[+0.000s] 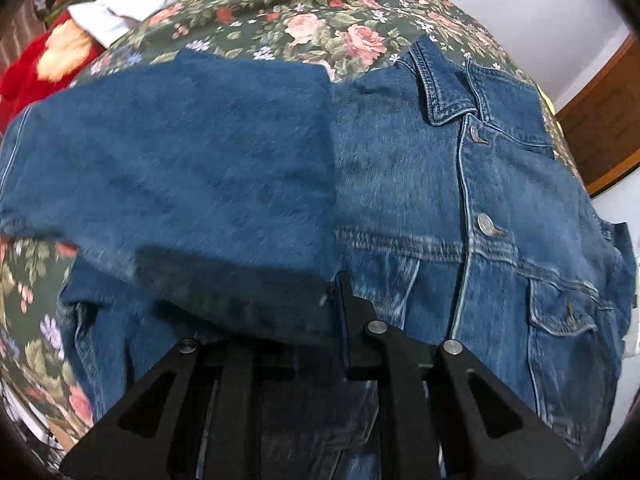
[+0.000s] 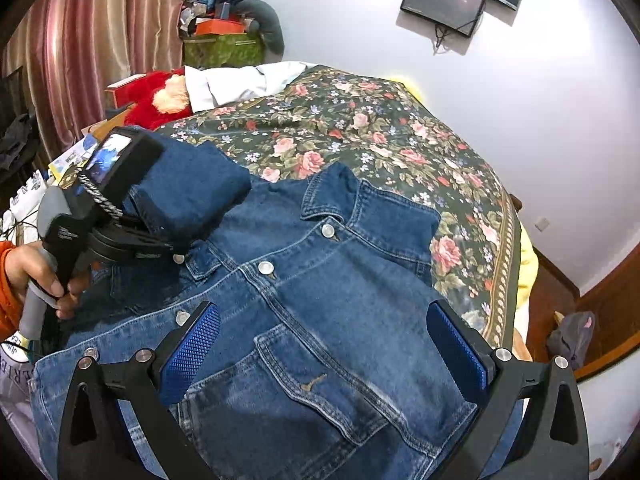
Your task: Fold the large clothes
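The denim jacket [image 2: 320,300] lay front side up on the floral bedspread [image 2: 380,136], with its collar toward the far end of the bed and its buttons closed down the middle. The left gripper [image 1: 336,312] held one sleeve [image 1: 180,160] and carried it over the chest of the jacket. In my judgement the sleeve was being brought inward so that the jacket becomes a narrow rectangle before it is folded again. In the left wrist view the fingers were nearly together and the cloth hung over them, so the jaws seemed to be pinched on the sleeve. The exact contact of the pads was hidden by the cloth.

The right gripper [image 2: 324,356] hovered above the chest pocket [image 2: 320,380] with its blue pads [image 2: 192,352] wide apart and nothing between them. I think it waited there, clear of the cloth, so as not to disturb the sleeve fold. A hand [image 2: 44,276] with an orange cuff held the handle of the left gripper.

As for containers, a green box [image 2: 224,50] stood by the wall near the curtain [image 2: 88,52], with an orange box and a pile of mixed things on top of it; what was inside I could not tell. A white garment [image 2: 240,80] and a red plush toy [image 2: 156,96] lay at the far end of the bed.
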The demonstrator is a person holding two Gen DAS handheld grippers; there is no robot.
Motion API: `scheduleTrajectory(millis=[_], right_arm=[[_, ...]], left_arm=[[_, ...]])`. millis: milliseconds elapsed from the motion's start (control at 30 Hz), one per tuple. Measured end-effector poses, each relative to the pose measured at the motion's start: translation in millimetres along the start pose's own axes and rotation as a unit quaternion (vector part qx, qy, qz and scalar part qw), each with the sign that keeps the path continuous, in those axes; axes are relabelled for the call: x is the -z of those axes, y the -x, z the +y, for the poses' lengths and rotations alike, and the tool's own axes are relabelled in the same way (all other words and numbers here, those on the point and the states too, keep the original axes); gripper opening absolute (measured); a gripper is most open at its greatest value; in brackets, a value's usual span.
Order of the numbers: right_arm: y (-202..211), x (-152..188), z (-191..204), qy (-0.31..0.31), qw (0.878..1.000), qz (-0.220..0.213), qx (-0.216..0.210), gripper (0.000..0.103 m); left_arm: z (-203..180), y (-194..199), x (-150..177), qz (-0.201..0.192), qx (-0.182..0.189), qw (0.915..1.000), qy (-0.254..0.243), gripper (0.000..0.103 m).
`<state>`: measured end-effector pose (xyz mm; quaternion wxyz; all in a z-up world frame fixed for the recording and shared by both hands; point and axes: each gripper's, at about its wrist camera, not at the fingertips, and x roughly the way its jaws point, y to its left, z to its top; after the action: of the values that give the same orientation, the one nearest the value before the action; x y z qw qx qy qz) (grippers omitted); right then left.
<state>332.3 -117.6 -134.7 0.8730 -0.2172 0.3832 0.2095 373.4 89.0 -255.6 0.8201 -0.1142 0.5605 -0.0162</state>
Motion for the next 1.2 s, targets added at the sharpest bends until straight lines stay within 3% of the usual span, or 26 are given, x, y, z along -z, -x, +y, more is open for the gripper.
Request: scheduleTrajectory(millis=[167,300,433,633,800,900,933,967,1000,1100,1200], right_arm=[[-5.3,1.0,-4.6,-0.012,1.000,0.002,-0.005,0.103],[-13.3,1.7,-6.8,-0.025,1.000,0.008,-0.011,0.103],[-24.5,3.0,-9.8,-0.040,0.999,0.020,-0.019,0.103],[-37.9,5.6,-13.6,-0.053,0.998,0.033,-0.024,0.103],[-47.4,7.9,-19.9,-0.068,0.996,0.045,-0.023,0.103],[-50.5,10.5,-26.4,-0.080,0.995,0.050,-0.022,0.103],[-50.8,11.7,-28.8,-0.084,0.995,0.051,-0.021,0.103],[-50.7,12.9,-31.4,-0.087,0.995,0.053,-0.021,0.103],[-50.1,14.2,-34.7,-0.091,0.994,0.054,-0.020,0.103],[-45.3,18.7,-45.2,-0.104,0.993,0.051,-0.014,0.103],[-39.6,22.6,-56.8,-0.114,0.992,0.046,-0.002,0.103]], left_arm=[[13.3,37.1,15.1,-0.021,0.005,0.9998,0.005,0.047],[49.8,79.0,21.2,-0.078,0.034,0.9946,0.059,0.066],[106.2,93.0,23.4,-0.092,0.051,0.9831,0.150,0.066],[174.1,79.0,24.5,-0.090,0.065,0.9588,0.261,0.066],[193.4,63.9,3.5,-0.108,0.072,0.9484,0.289,0.066],[194.3,57.5,-14.7,-0.117,0.044,0.9503,0.285,0.063],[191.7,55.3,-22.7,-0.119,0.013,0.9544,0.274,0.058],[189.6,53.8,-28.4,-0.117,-0.016,0.9580,0.261,0.046],[182.2,51.3,-38.3,-0.112,-0.066,0.9631,0.236,0.035],[149.0,58.0,-53.7,-0.130,-0.148,0.9677,0.157,0.019],[99.9,83.3,-61.5,-0.179,-0.177,0.9651,0.071,0.014]])
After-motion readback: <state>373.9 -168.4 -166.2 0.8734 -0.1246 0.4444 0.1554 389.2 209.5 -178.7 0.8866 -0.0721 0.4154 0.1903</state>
